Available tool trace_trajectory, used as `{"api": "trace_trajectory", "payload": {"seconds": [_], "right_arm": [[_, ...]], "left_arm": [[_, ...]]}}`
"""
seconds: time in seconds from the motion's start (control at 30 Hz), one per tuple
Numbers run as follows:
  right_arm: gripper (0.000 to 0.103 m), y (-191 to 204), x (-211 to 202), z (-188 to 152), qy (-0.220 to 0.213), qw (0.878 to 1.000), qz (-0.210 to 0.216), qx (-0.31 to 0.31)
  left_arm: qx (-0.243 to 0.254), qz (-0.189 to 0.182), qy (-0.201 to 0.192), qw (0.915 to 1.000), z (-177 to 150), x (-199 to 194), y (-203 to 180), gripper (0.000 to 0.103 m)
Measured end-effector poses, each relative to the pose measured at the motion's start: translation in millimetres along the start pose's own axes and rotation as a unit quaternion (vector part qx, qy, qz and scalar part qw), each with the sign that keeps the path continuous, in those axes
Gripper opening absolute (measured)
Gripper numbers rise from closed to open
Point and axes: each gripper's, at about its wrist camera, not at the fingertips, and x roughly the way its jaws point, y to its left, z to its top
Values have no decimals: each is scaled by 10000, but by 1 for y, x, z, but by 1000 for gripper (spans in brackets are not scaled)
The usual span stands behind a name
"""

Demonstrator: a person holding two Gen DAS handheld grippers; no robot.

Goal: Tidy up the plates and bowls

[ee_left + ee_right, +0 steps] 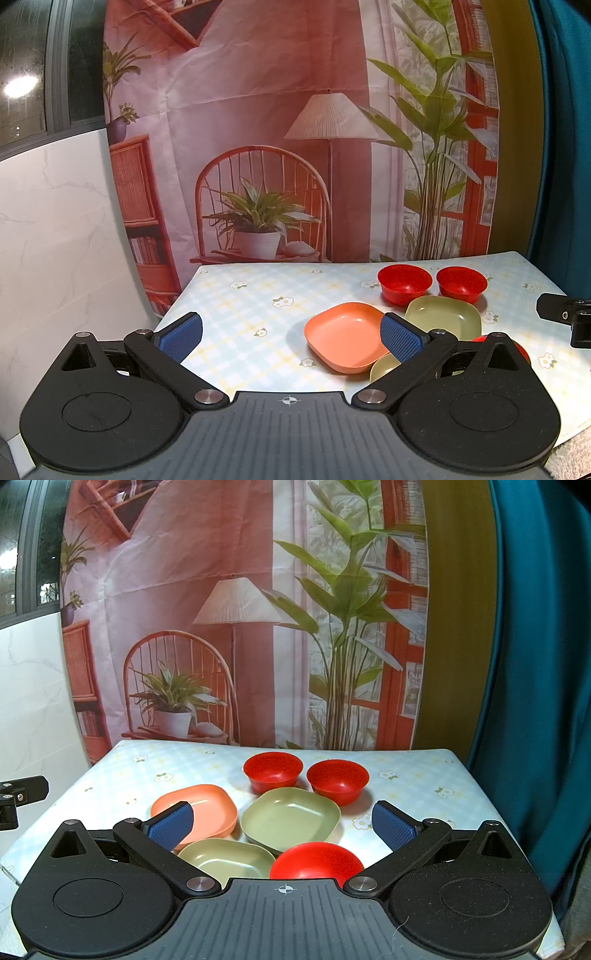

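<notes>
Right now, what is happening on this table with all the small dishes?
Nothing is being held at this moment. The left gripper and the right gripper are both open and hover above the near edge of the table. On the flowered cloth, three red bowls, two green plates and one orange plate stand apart, none stacked. The sorting appears not yet begun.
</notes>
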Motion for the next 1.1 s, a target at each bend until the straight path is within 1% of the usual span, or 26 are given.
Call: {"api": "trace_trajectory", "payload": {"seconds": [1.1], "right_arm": [[103, 1, -1, -1, -15, 10000, -1, -4]], "left_arm": [[-24, 7, 35, 10000, -2, 3, 2, 103]]}}
